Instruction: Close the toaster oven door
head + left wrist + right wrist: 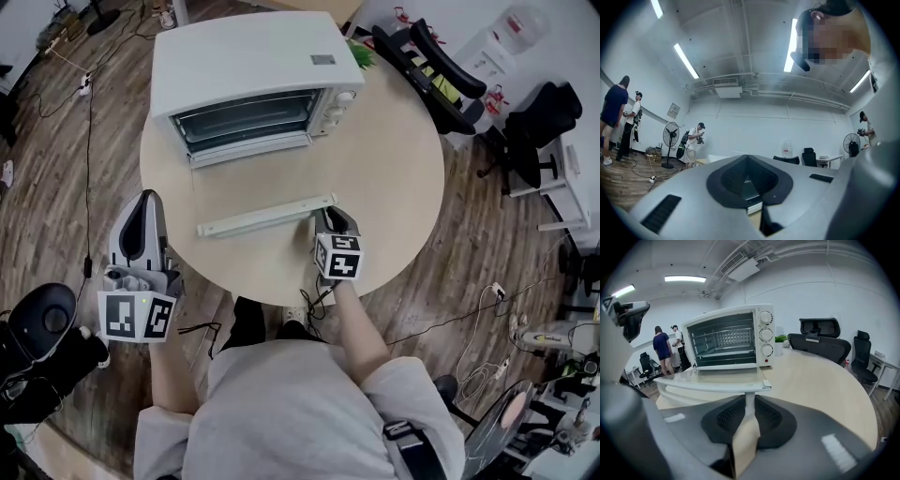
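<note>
The white toaster oven (248, 70) stands at the back of the round table (394, 159). Its glass door (717, 376) hangs open, lying flat toward me, with the long white handle (267, 215) at its front edge. My right gripper (330, 217) is at the handle's right end. In the right gripper view (749, 411) the pads close on the handle's white upright post. The oven's cavity and knobs (765, 333) face that gripper. My left gripper (142, 211) hangs off the table's left edge over the floor. It points up and away, jaws together and empty (749, 185).
Black office chairs (422, 66) stand behind the table at the right, with another (539, 122) further right. A small green plant (364, 54) sits beside the oven. Cables run over the wooden floor (89, 141). People stand far off (693, 140) in the room.
</note>
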`<state>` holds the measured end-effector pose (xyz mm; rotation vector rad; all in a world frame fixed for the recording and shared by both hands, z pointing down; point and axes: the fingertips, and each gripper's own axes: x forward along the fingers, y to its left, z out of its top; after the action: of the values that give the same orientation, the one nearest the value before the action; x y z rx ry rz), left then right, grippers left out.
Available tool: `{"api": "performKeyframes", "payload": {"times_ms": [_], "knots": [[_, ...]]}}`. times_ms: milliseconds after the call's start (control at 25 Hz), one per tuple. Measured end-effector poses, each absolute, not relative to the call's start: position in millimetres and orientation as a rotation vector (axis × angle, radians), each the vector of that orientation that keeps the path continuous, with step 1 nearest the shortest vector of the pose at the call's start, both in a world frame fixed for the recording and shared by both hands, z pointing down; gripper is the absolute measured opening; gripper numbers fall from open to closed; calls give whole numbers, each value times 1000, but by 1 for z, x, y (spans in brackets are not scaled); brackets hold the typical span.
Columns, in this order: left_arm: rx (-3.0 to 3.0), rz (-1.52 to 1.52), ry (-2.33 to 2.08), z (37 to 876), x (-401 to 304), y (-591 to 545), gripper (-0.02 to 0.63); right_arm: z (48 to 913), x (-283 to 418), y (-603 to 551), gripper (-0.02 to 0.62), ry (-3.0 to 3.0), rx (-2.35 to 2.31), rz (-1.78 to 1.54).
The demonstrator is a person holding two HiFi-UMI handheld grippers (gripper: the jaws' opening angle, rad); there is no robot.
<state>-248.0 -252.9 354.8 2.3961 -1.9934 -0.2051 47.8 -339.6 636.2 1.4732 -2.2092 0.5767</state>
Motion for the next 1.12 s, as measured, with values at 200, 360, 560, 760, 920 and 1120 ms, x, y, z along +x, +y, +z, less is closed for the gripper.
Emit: {"api": "performKeyframes", "payload": {"times_ms": [200,360,560,760,920,1120], "knots": [[2403,-231,-2004,348,-246,-250,6,607,47,-345,72,-2239,1502,548],[2396,-251,-2022,342,-248,-245,6,576,43,-356,72,-2283,1528,523],[2393,-266,-2039,339,-248,-240,6,546,39,-372,72,-2306,1543,500],[2383,-273,-2054,337,-252,-235,6,528,34,-384,71,-2311,1541,499],[2375,-273,-2064,335,-257,-232,6,512,30,-396,71,-2328,1555,476],[2369,-276,-2075,335,-262,-227,6,494,22,-414,69,-2333,1566,449]]}}
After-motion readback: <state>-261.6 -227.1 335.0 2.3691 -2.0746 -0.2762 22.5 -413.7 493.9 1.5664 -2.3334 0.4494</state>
